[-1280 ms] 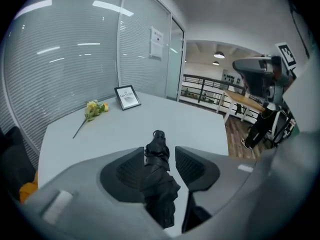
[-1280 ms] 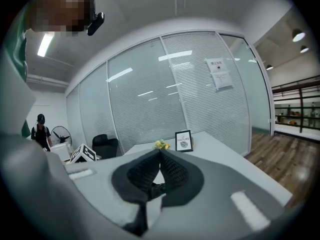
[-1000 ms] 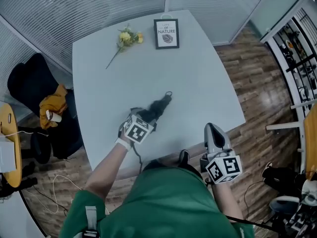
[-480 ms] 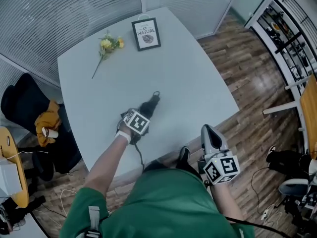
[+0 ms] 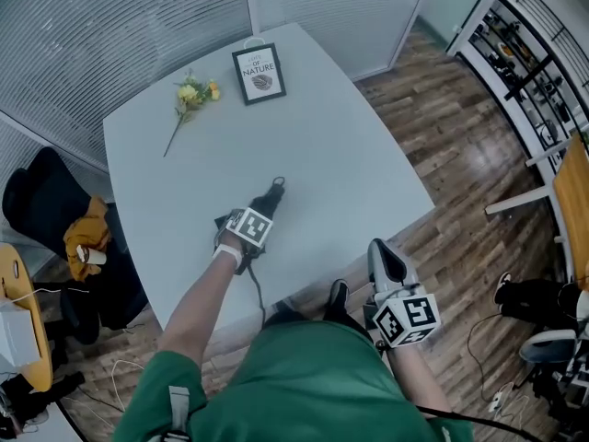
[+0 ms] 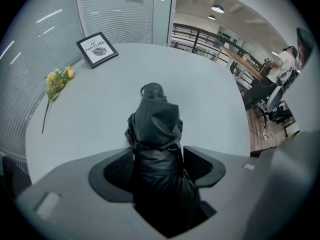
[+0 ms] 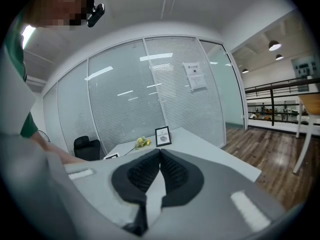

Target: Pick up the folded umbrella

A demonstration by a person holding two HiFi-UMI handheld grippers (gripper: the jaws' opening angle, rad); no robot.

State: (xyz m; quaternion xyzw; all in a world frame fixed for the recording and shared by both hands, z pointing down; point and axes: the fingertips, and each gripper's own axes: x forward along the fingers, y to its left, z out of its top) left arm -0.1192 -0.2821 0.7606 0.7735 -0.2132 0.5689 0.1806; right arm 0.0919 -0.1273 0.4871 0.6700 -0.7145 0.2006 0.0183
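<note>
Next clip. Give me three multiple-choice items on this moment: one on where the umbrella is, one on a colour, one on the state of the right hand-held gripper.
1. Where is the folded umbrella?
A. On the table, between the jaws of the left hand-held gripper
B. On the floor
C. On the black chair

2. What colour are the blooms of the flower?
A. Red
B. Yellow
C. Blue

3. How do the jaws of the right hand-held gripper stand?
A. Wide apart
B. Closed on the umbrella
C. Together, empty

Answers:
1 A: the left gripper view shows it lying on the white top between jaws that have just been opening.
2 B: the blooms show yellow in the head view.
3 C: the right gripper view shows the pads meeting with nothing between them.
</note>
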